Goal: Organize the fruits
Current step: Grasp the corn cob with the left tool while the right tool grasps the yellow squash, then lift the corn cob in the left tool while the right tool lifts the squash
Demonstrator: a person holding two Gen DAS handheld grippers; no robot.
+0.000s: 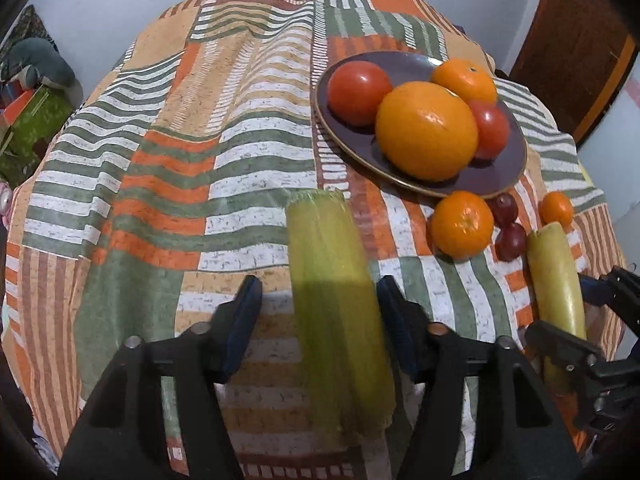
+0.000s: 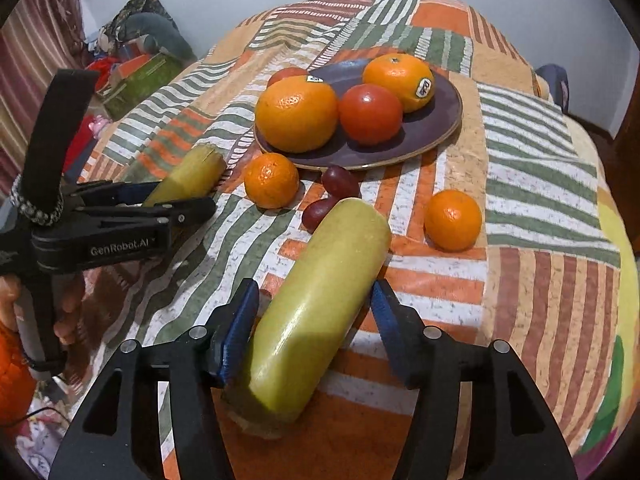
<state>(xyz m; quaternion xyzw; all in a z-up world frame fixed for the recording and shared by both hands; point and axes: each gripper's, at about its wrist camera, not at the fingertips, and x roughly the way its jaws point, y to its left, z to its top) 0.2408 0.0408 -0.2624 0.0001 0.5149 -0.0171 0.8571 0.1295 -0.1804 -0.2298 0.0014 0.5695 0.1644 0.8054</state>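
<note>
A dark purple plate (image 1: 502, 176) (image 2: 436, 128) holds a large orange (image 1: 426, 130) (image 2: 296, 114), a smaller orange (image 1: 464, 80) (image 2: 398, 76) and two tomatoes (image 1: 358, 92) (image 2: 370, 114). Two mandarins (image 1: 462, 224) (image 2: 452, 220) and two dark grapes (image 1: 510, 240) (image 2: 340, 182) lie on the cloth in front of it. My left gripper (image 1: 320, 316) is open around a yellow-green cut stalk (image 1: 336, 300) (image 2: 188, 178). My right gripper (image 2: 316, 320) is open around a second yellow-green piece (image 2: 316, 308) (image 1: 556, 280); its left pad touches the piece.
The round table has a striped patchwork cloth (image 1: 180, 160) (image 2: 540, 200). Boxes and clutter (image 1: 28, 120) (image 2: 136, 68) sit beyond its left edge. A wooden door (image 1: 576, 40) stands at the far right. The left gripper (image 2: 120, 224) shows in the right wrist view.
</note>
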